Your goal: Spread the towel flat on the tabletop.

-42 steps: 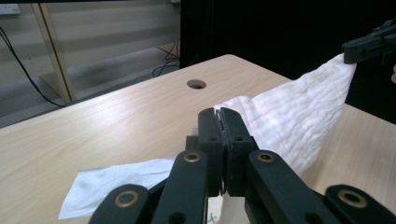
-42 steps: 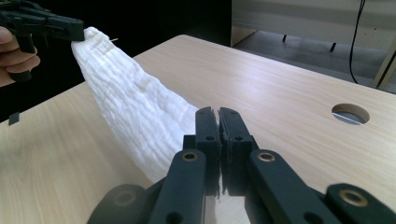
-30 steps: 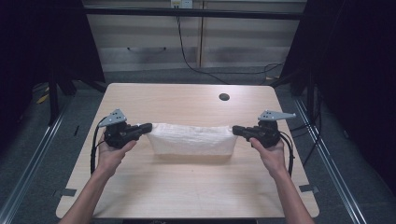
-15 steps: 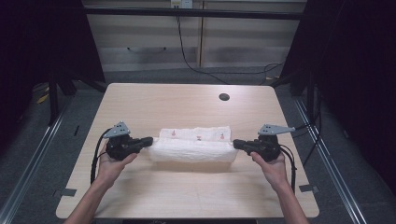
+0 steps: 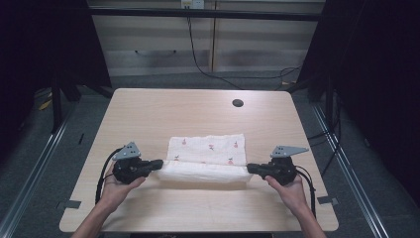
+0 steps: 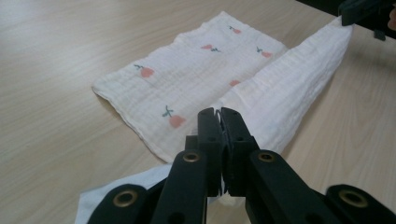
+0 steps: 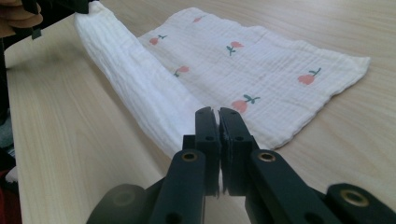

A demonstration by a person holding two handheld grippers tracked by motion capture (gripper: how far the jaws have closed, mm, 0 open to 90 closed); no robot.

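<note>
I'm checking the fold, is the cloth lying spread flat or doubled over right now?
Partly doubled over. The cloth has its far part flat on the table; its near edge is lifted and folded.

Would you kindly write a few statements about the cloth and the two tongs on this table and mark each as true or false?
1. The left tongs are shut on a corner of the cloth. True.
2. The right tongs stand open above the cloth. False: they are shut on its opposite near corner.
3. The cloth is plain white with no print. False: it bears small red fruit motifs with green stems.
4. The far part of the cloth lies flat on the table while the near edge is held up between the tongs. True.
5. A dark round hole sits in the tabletop beyond the cloth. True.
6. The cloth hangs over the table's edge. False: it lies wholly on the tabletop.
</note>
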